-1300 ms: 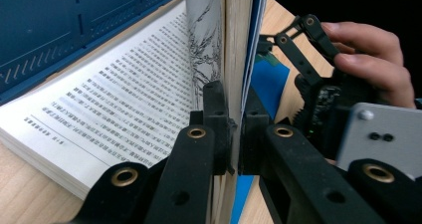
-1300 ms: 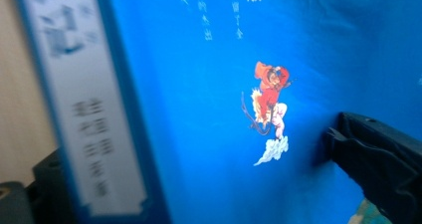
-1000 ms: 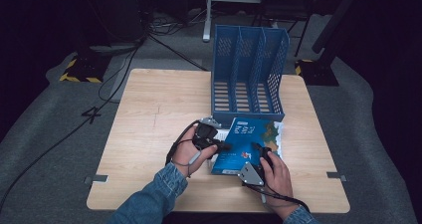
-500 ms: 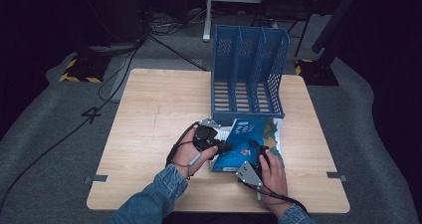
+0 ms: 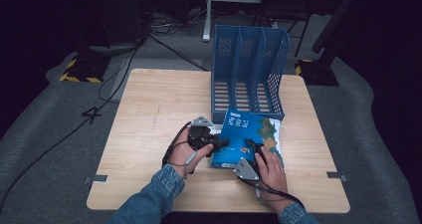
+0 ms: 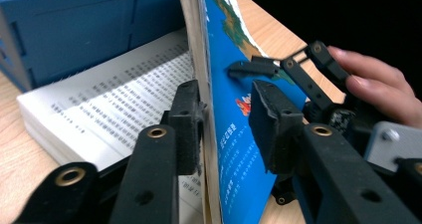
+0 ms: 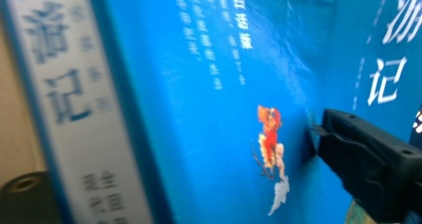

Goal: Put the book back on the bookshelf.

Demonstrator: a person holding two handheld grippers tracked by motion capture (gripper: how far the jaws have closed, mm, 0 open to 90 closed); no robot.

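A blue book (image 5: 247, 130) lies open on the table in front of the file rack, its cover (image 6: 225, 154) standing up over the printed pages (image 6: 114, 99). My left gripper (image 5: 221, 143) is at the book's left edge. Its jaws have just been opening and stand open around the cover and a few pages (image 6: 226, 114). The far pad is off the cover. My right gripper (image 5: 250, 147) comes from the near side. Its jaws have just been closing on the blue cover (image 7: 199, 84), and one pad (image 7: 338, 134) dents it. The right gripper (image 6: 249, 67) also shows beyond the cover.
A blue three-slot file rack (image 5: 249, 69) stands upright at the back of the wooden table (image 5: 149, 109), just behind the book. Dark floor with cables surrounds the table. A hand (image 6: 378, 84) holds the right gripper close beside the left one.
Both hands stay almost where they were. The right hand has edged slightly farther onto the book.
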